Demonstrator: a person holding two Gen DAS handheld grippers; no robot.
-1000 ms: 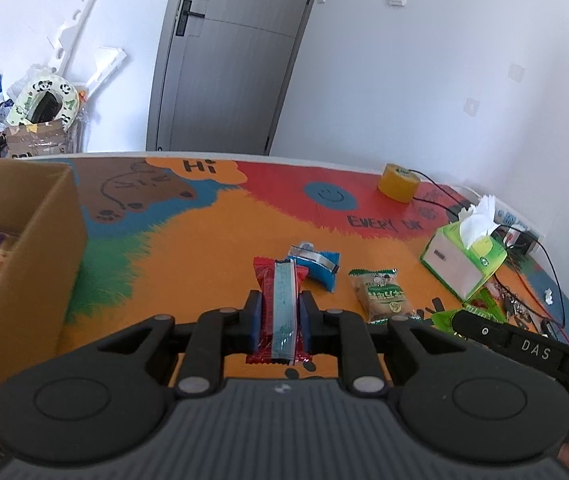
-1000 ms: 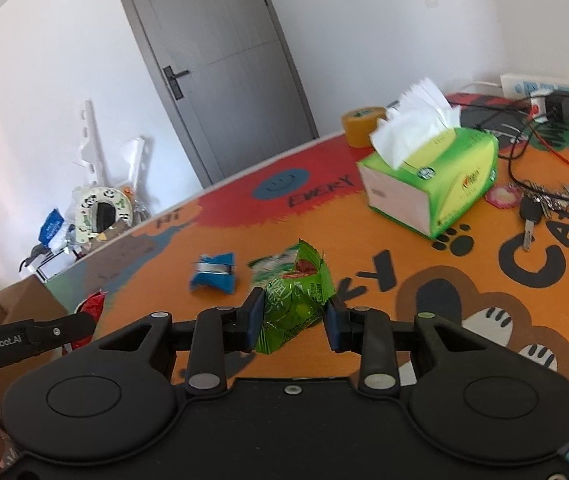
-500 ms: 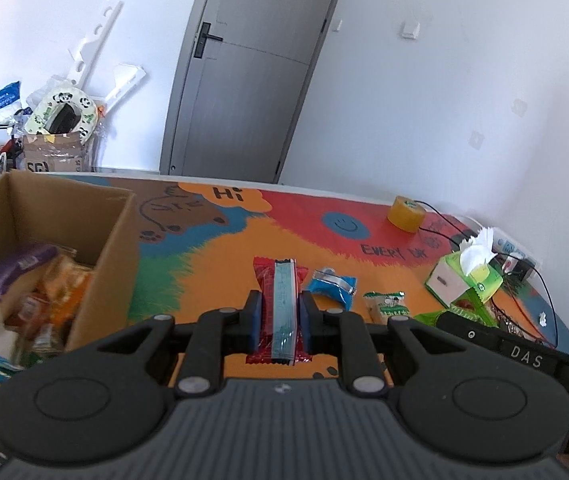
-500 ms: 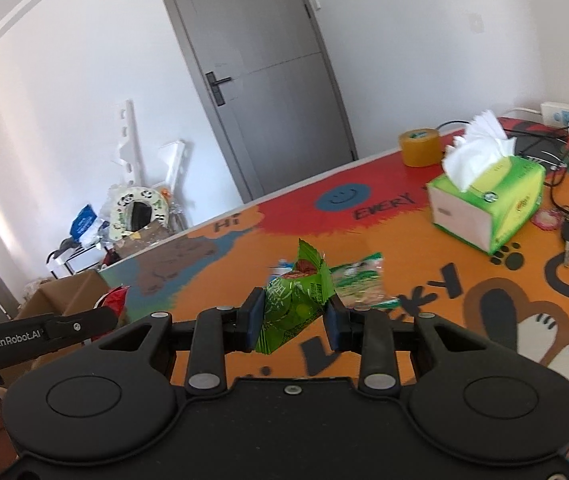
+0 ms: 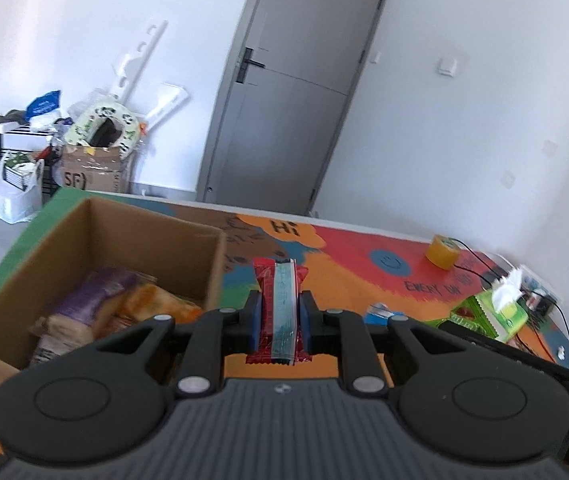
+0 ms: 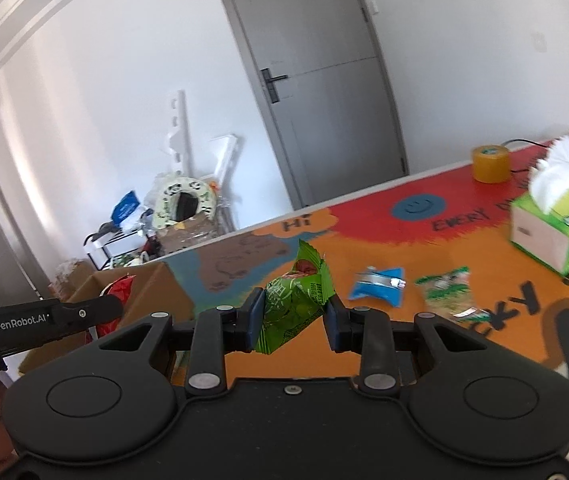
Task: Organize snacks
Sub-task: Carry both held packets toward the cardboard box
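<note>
Cardboard box (image 5: 96,264) stands at the left edge of the printed mat (image 5: 364,264), top open, several snack packs already lying inside, so it reads as the collection point; left gripper (image 5: 279,314) is closed narrowly on a red snack bar (image 5: 280,300), pads pressing its two long sides, held clear of the mat just right of the box's near corner, presumably for dropping in; bar's long axis runs straight ahead along the fingers, far end pointing away from the camera, flat faces turned sideways against the pads. Right gripper (image 6: 291,314) clamps a green snack pouch (image 6: 296,300) at a moderate width, the puffed pack crumpled between the pads; its long axis tilts, upper crimped end leaning up and right, lower corner hanging below the pads; pouch is aloft above the mat, box to its left. Blue packet (image 6: 378,290) and green-and-white packet (image 6: 446,290) lie flat on the mat, not yet collected; tissue box (image 6: 556,236) and tape roll (image 6: 490,163) stand farther right, apart from the snacks.
</note>
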